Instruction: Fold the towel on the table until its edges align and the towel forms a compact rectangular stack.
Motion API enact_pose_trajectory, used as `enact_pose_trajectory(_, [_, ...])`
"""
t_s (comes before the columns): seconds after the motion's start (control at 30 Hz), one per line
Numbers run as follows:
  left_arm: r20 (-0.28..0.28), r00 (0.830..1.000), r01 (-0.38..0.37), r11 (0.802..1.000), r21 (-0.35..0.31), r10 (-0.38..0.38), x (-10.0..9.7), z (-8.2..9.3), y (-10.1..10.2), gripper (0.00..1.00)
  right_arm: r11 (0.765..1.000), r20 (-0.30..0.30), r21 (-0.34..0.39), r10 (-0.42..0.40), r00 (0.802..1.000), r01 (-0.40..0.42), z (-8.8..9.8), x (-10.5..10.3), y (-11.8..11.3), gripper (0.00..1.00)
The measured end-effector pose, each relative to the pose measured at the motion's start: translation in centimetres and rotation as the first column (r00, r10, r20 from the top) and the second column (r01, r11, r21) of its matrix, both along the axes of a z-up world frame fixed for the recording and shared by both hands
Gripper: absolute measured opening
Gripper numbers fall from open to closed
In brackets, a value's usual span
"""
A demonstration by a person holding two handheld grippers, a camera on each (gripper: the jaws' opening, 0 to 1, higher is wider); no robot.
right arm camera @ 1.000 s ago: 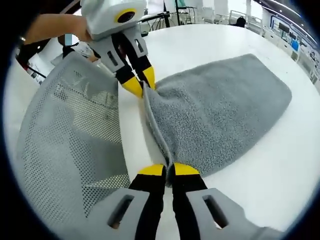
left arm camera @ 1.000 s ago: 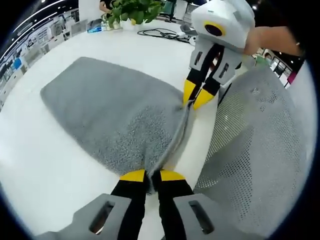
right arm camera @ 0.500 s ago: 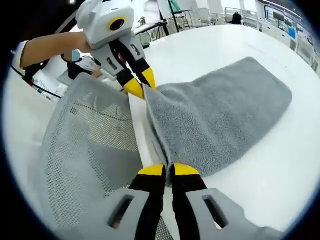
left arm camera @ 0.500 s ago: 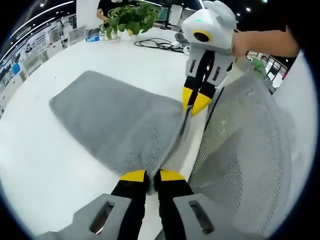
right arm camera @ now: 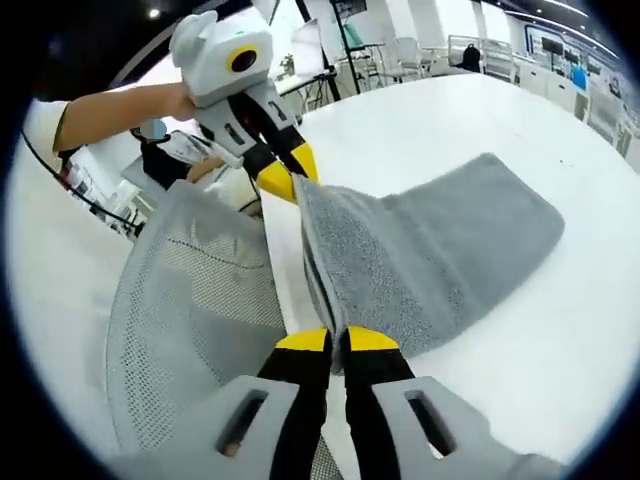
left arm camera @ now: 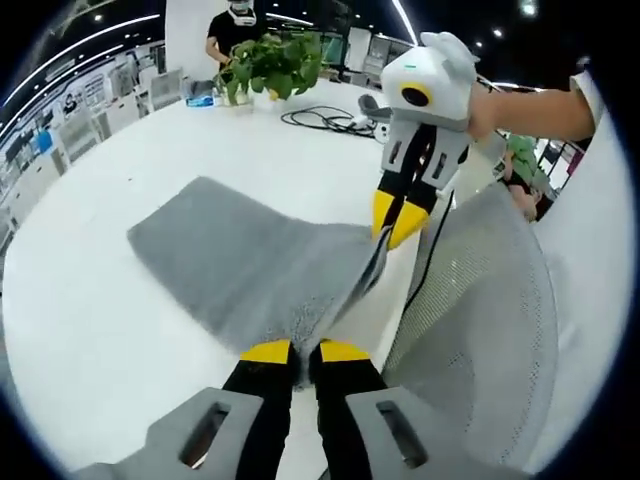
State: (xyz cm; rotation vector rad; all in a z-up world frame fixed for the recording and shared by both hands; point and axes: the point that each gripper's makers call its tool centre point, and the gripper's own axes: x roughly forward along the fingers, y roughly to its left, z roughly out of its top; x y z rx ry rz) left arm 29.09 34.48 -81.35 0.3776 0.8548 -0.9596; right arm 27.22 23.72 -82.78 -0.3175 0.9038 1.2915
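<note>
A grey towel (left arm camera: 240, 265) lies on the white table (left arm camera: 90, 350), its near edge raised off the surface. My left gripper (left arm camera: 296, 352) is shut on one near corner of that towel. The right gripper (left arm camera: 397, 222) comes into the left gripper view from the right, pinching the other near corner. In the right gripper view the towel (right arm camera: 440, 250) stretches away to the right, my right gripper (right arm camera: 336, 341) is shut on its corner, and the left gripper (right arm camera: 290, 176) grips the far corner at upper left. The held edge runs taut between both grippers.
A grey mesh chair back (left arm camera: 480, 330) stands close against the table edge beside the grippers, seen too as the chair back (right arm camera: 190, 320). A potted plant (left arm camera: 268, 62) and black cables (left arm camera: 325, 120) sit at the table's far side. A person (left arm camera: 232, 25) stands behind the plant.
Both grippers have risen with the towel's near edge, lifting it higher off the table; more of the towel hangs up between them, and less lies flat.
</note>
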Motion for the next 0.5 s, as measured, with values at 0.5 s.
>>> enact_pose_trajectory(0.5, [0.065, 0.998, -0.005, 0.999, -0.036, 0.008, 3.1, 4.4, -0.3, 0.07, 0.989, 0.078, 0.107, -0.114, 0.990, 0.106, 5.7, 4.7, -0.2, 0.02])
